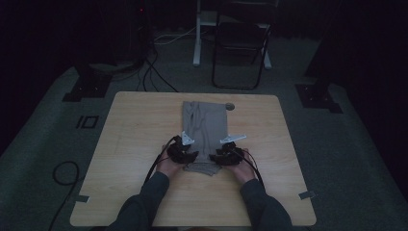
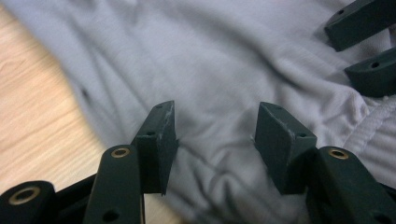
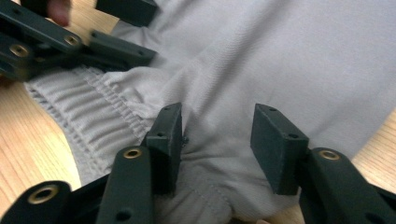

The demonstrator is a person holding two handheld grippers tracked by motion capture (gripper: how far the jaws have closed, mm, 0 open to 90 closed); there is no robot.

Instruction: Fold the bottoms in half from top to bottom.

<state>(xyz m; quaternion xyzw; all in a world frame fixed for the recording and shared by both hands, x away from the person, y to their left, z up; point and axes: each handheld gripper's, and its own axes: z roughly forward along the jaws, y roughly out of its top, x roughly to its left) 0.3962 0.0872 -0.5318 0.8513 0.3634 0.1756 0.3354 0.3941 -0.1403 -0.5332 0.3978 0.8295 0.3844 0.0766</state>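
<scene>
The grey garment [image 1: 204,126] lies flat on the wooden table [image 1: 134,139], in the middle of the tabletop, its long axis running from the near side to the far side. The fabric is light grey, smooth and thin, with shallow creases running lengthwise. Its near end carries a ribbed, gathered elastic waistband [image 3: 88,109], which bunches the cloth into fine parallel folds; the far end lies closer to the far table edge, beside a small round fitting [image 1: 230,106] set in the tabletop.

The left gripper [image 1: 184,153] rests at the near left corner of the garment. In the left gripper view its jaws stand apart over wrinkled cloth, with fabric lying between them but not pressed by the pads: released.

The right gripper [image 1: 226,155] rests at the near right corner, just beside the waistband. In the right gripper view its jaws also stand apart, with a puckered fold of cloth lying between them; the left pad touches the fold, the right pad is clear of it: released.

Both hands [image 1: 169,166] hold the grippers low over the table
</scene>
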